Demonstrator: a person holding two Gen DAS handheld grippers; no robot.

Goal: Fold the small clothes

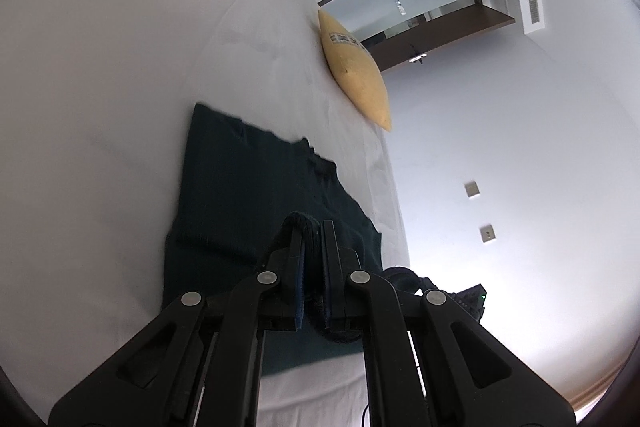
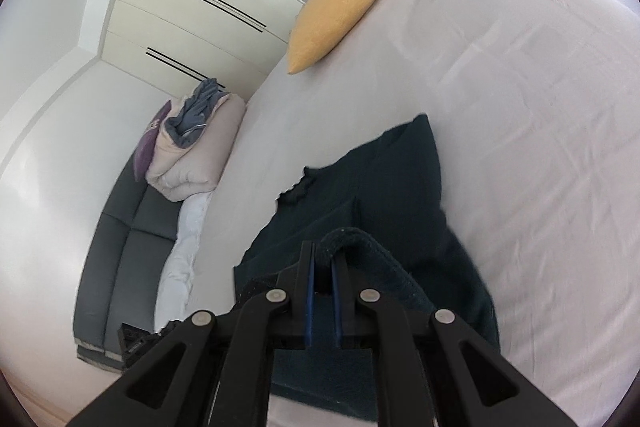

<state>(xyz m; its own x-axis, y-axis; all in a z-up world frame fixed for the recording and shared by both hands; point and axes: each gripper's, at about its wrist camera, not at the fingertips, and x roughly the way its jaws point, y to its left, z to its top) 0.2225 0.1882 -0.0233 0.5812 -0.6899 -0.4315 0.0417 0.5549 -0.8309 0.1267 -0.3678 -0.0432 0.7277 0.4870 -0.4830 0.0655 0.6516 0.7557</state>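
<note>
A dark teal garment (image 1: 248, 195) lies spread on the white bed sheet (image 1: 100, 87); it also shows in the right wrist view (image 2: 392, 195). My left gripper (image 1: 312, 227) is shut on a thick hemmed edge of the garment, lifted off the sheet. My right gripper (image 2: 324, 251) is shut on another part of the hemmed edge, which loops over its right finger. Both views are tilted. The far end of the garment lies flat with a small ruffled bit (image 2: 298, 187).
A yellow cushion (image 1: 358, 75) rests on the bed's far edge, also in the right wrist view (image 2: 336, 15). A bundle of bedding and clothes (image 2: 192, 143) sits on a dark grey sofa (image 2: 120, 247) beside the bed. Wardrobe doors (image 2: 192, 15) stand behind.
</note>
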